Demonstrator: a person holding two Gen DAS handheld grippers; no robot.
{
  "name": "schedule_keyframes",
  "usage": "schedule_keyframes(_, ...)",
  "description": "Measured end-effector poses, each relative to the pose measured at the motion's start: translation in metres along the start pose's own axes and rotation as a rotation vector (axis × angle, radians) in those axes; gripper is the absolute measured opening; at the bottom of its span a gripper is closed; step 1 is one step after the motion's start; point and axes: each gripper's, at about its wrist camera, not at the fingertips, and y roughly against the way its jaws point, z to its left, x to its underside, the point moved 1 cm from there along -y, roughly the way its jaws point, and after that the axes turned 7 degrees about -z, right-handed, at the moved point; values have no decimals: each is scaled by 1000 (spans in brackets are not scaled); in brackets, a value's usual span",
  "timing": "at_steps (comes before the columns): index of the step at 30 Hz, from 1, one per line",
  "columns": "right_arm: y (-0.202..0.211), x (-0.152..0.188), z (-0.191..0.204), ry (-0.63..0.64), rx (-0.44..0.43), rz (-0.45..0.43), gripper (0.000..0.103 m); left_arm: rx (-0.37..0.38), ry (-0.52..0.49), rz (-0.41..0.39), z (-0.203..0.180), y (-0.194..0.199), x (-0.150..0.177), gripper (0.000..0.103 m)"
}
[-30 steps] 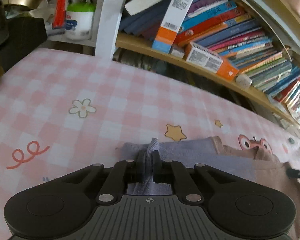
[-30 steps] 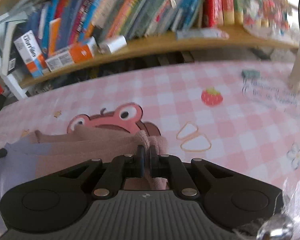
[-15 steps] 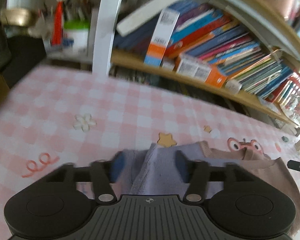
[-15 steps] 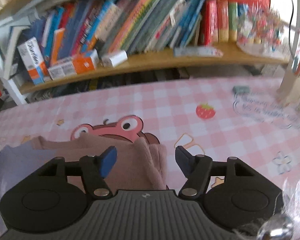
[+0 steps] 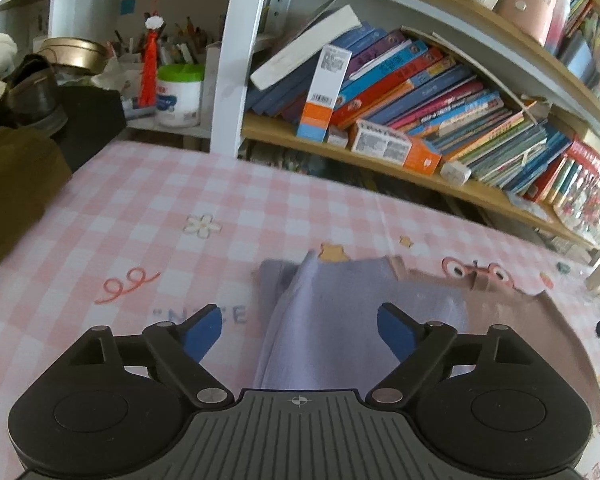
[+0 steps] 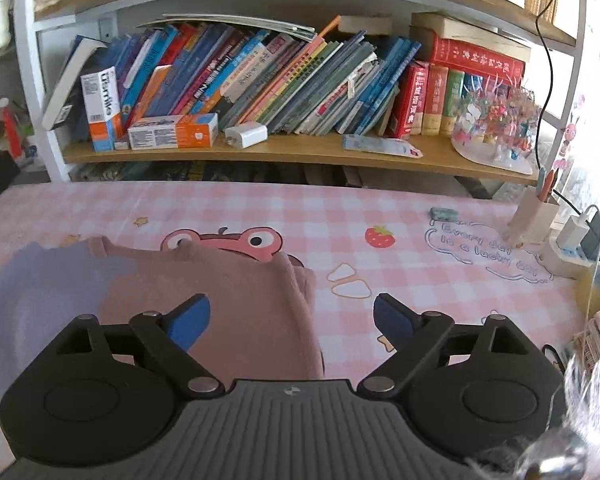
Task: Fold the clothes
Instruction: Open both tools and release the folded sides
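Observation:
A two-tone garment (image 5: 364,304), lavender on its left half and dusty pink on its right (image 6: 228,292), lies folded flat on the pink checked tablecloth (image 5: 140,208). My left gripper (image 5: 300,330) is open and hovers just above the lavender edge, with a raised fold running between its blue pads. Over the pink edge (image 6: 300,304) my right gripper (image 6: 290,318) also stands open, holding nothing. The near part of the garment is hidden behind both gripper bodies.
A bookshelf (image 6: 284,152) packed with books runs along the table's far edge. A pen holder (image 6: 534,216) and a power strip with chargers (image 6: 580,240) stand at the right. Dark items (image 5: 28,128) crowd the far left corner. Crinkly plastic (image 6: 596,360) sits near right.
Both grippers were shut on the garment's edges one second ago. They have opened, let the cloth go onto the table, and pulled up and back from it.

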Motion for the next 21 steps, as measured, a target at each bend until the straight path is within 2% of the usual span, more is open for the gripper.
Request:
schedule_keyframes(4, 6, 3, 0, 15, -29, 0, 91, -27, 0, 7, -2, 11, 8, 88)
schedule_keyframes(7, 7, 3, 0, 41, -55, -2, 91, -57, 4, -6, -9, 22, 11, 94)
schedule_keyframes(12, 10, 2, -3, 59, -147, -11, 94, -114, 14, -32, -24, 41, 15, 95)
schedule_keyframes(21, 23, 19, -30, 110, -286, 25, 96, -221, 65, -9, -67, 63, 48, 98)
